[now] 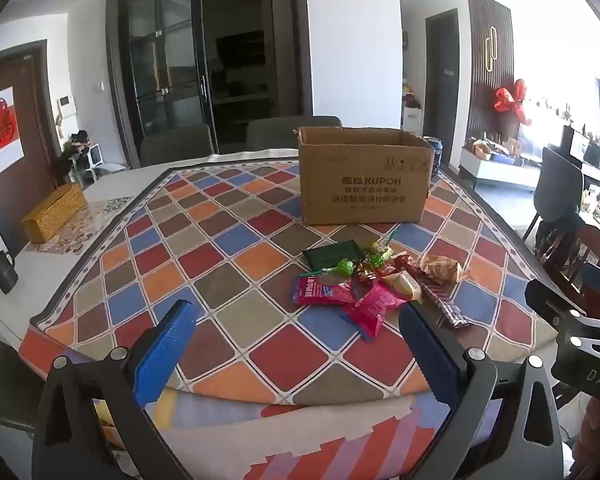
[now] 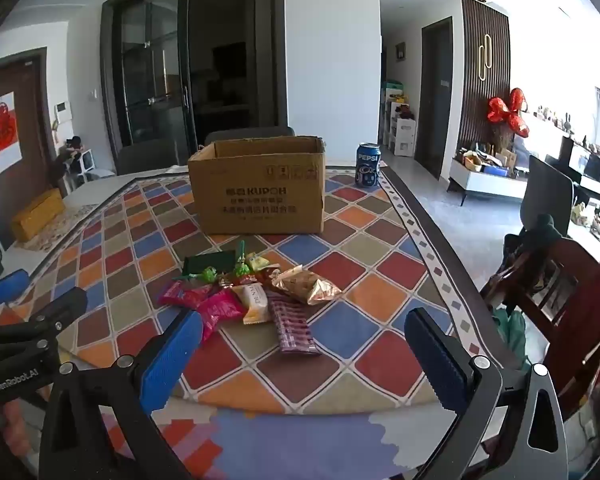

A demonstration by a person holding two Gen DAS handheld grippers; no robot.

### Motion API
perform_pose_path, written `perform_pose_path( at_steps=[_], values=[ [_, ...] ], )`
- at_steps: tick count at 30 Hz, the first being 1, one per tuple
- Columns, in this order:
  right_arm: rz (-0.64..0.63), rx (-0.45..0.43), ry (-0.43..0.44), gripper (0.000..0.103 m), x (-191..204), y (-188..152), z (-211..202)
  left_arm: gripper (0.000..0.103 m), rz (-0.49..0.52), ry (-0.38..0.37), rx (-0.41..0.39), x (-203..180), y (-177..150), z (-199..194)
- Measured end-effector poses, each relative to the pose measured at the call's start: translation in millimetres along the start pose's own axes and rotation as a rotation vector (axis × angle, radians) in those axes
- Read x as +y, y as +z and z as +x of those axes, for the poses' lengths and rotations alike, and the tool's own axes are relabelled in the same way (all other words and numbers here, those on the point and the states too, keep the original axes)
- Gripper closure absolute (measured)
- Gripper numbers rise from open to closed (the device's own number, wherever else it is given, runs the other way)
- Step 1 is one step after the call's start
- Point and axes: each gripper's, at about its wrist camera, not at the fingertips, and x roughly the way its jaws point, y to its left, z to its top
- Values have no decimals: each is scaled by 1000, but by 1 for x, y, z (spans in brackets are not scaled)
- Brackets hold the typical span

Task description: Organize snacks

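Both hand-held grippers, left [image 1: 296, 344] and right [image 2: 304, 344], hang released before the snack pile [image 2: 252, 292]. Best pick one outer packet, then drop it into the box [image 2: 260, 184] behind.

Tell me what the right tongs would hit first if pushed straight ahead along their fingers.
Probably the purple-striped flat snack wrapper, nearest between the open right tongs; depth is uncertain.

the cardboard box [image 1: 364, 176] hides its own inside and most of the blue can [image 1: 435, 156] behind it. small wrapped sweets [image 2: 220, 274] in the snack pile overlap, print unreadable. the red chair [image 2: 568, 312] runs off the right edge.
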Motion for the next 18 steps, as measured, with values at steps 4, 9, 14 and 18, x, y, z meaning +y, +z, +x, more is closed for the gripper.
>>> perform_pose_path(
  at_steps=[4, 9, 14, 18],
  values=[
    [0, 0, 1, 1, 1, 0, 0, 0, 6, 1, -4, -1, 0, -1],
    [-1, -3, 1, 1, 0, 0, 1, 0, 2, 2, -3, 3, 3, -1],
    [-6, -4, -3, 1, 3, 0, 0, 0, 0, 2, -6, 2, 4, -3],
    [-8, -4, -4, 1, 1, 1, 0, 0, -1, 0, -9, 0, 3, -2]
  ],
)
